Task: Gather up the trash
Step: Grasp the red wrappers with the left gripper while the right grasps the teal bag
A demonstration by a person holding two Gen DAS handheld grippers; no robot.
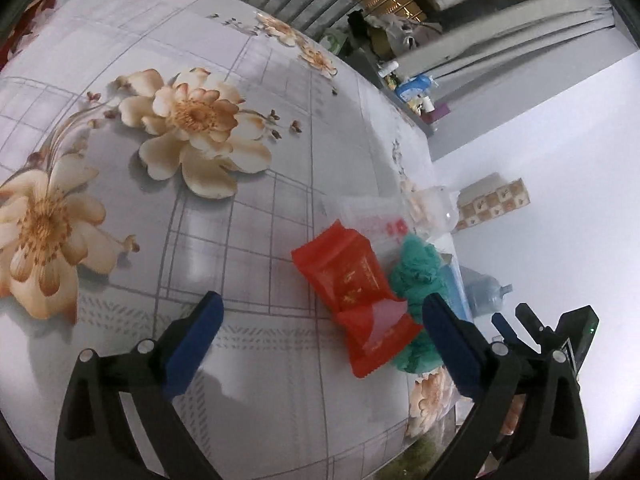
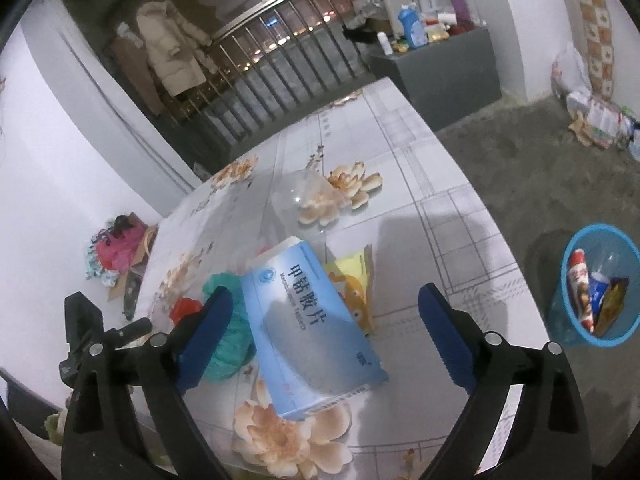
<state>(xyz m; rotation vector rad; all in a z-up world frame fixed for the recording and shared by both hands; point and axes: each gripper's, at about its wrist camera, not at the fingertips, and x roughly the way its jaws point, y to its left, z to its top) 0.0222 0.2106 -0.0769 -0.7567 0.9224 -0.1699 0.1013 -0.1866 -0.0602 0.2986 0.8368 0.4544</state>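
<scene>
Trash on the flowered table, both grippers spread wide and empty above it.

The red wrapper (image 1: 362, 300) lies flat near the table (image 1: 240, 208) edge, touching a crumpled green wad (image 1: 416, 276); the left gripper (image 1: 320, 320) hangs over it, holding nothing. The blue medicine box (image 2: 308, 320) lies between the fingers of the right gripper (image 2: 326, 312), also released, with a yellow packet (image 2: 354, 284) beside it. The blue bin (image 2: 596, 284) stands on the floor to the right. Probably best to lower squarely and pinch the box across its narrow sides before carrying it over.
</scene>
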